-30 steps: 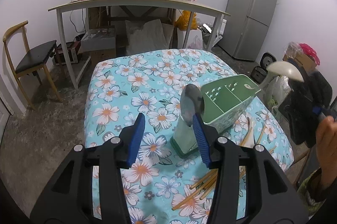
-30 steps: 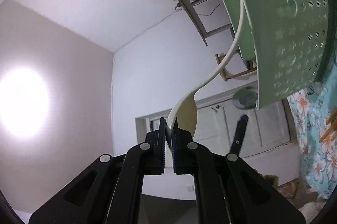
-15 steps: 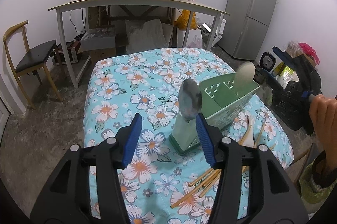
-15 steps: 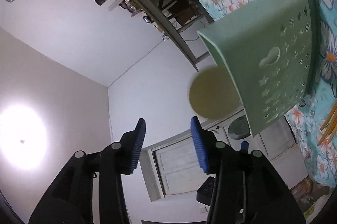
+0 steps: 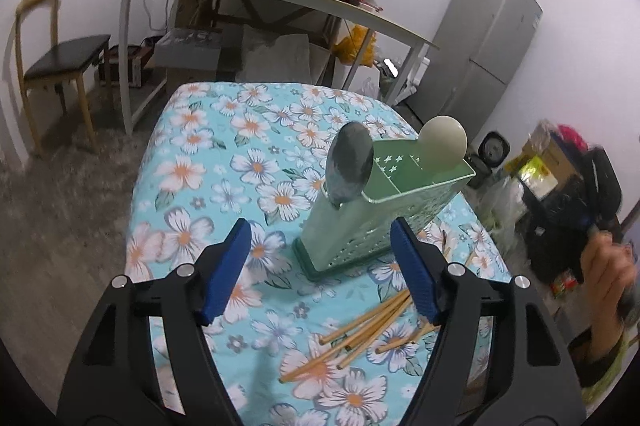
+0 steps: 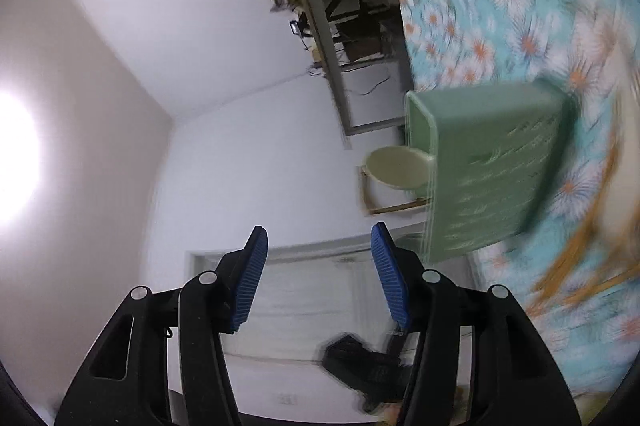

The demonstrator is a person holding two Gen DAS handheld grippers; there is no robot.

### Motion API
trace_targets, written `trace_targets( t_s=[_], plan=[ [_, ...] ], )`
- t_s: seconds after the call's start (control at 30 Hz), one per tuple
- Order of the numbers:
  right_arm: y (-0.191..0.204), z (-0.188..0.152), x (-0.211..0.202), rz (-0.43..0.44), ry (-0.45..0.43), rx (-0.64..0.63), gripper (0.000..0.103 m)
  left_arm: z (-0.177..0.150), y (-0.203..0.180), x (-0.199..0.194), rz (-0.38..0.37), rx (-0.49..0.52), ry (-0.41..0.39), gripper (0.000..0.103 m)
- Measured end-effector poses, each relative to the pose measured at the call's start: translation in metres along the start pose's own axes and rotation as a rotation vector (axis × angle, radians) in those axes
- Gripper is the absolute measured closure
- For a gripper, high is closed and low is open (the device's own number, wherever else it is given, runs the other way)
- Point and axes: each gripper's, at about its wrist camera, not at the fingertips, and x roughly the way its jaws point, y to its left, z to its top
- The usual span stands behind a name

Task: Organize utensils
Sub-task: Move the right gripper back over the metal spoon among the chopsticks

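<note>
The handles of the grey metal spoon (image 5: 349, 162) and cream plastic spoon (image 5: 443, 142) are hidden inside the green perforated plastic holder (image 5: 360, 226); motion smears the right wrist view.

the left tool (image 5: 320, 268) points forward and down, its blue pads (image 5: 226, 270) set wide apart with nothing pressed between them; its jaws have just been opening. the right tool (image 6: 316, 276) is rolled onto its side and points about level, jaws parted and empty, and they too have just been opening. a hand (image 5: 606, 272) grips the right tool's handle at the right edge of the left wrist view, blurred.
</note>
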Motion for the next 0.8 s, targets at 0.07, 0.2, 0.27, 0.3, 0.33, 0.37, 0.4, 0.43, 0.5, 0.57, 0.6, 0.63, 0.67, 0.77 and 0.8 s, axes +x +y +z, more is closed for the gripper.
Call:
trace_targets(
  t_s=[0.07,0.2,0.27,0.3,0.33,0.37,0.4,0.43,0.5,0.57,0.6,0.63,0.67,0.77,0.8],
  plan=[
    [0.004,-0.007,-0.010,-0.118,0.009,-0.107,0.050,-0.008,-0.002,0.003,-0.021,-0.004,0.018,0.029],
    [0.001,-0.027,-0.039,-0.423,-0.006,-0.327,0.050,-0.027,-0.006,0.008,-0.077,-0.023,0.070,0.023],
    [-0.003,-0.036,-0.048,-0.537,-0.015,-0.393,0.050,-0.034,-0.008,0.012,-0.093,-0.030,0.092,0.016],
    [-0.006,-0.040,-0.053,-0.584,-0.022,-0.415,0.050,-0.038,-0.009,0.014,-0.098,-0.034,0.099,0.014],
    [-0.008,-0.042,-0.056,-0.610,-0.027,-0.428,0.050,-0.041,-0.011,0.016,-0.098,-0.038,0.105,0.013],
    [-0.012,-0.045,-0.059,-0.637,-0.034,-0.436,0.050,-0.045,-0.012,0.017,-0.105,-0.039,0.108,0.011],
    [-0.017,-0.046,-0.062,-0.665,-0.037,-0.437,0.050,-0.047,-0.013,0.018,-0.117,-0.043,0.107,0.010],
    [-0.022,-0.046,-0.064,-0.682,-0.037,-0.437,0.050,-0.049,-0.015,0.019,-0.119,-0.048,0.101,0.009],
    [-0.029,-0.048,-0.065,-0.728,-0.030,-0.450,0.050,-0.053,-0.017,0.020,-0.128,-0.052,0.098,0.008],
    [-0.033,-0.050,-0.063,-0.760,-0.005,-0.465,0.050,-0.055,-0.020,0.021,-0.130,-0.053,0.101,0.008],
    [-0.036,-0.050,-0.063,-0.757,0.007,-0.459,0.050,-0.056,-0.021,0.021,-0.130,-0.055,0.100,0.008],
    [-0.037,-0.051,-0.063,-0.750,0.017,-0.452,0.050,-0.057,-0.022,0.020,-0.128,-0.055,0.093,0.008],
    [-0.040,-0.052,-0.062,-0.741,0.028,-0.441,0.050,-0.059,-0.022,0.019,-0.125,-0.055,0.084,0.008],
    [-0.052,-0.052,-0.063,-0.721,0.050,-0.377,0.053,-0.062,-0.024,0.017,-0.125,-0.034,0.055,0.008],
    [-0.060,-0.049,-0.065,-0.711,0.048,-0.337,0.054,-0.063,-0.027,0.017,-0.129,-0.010,0.050,0.008]
  ],
)
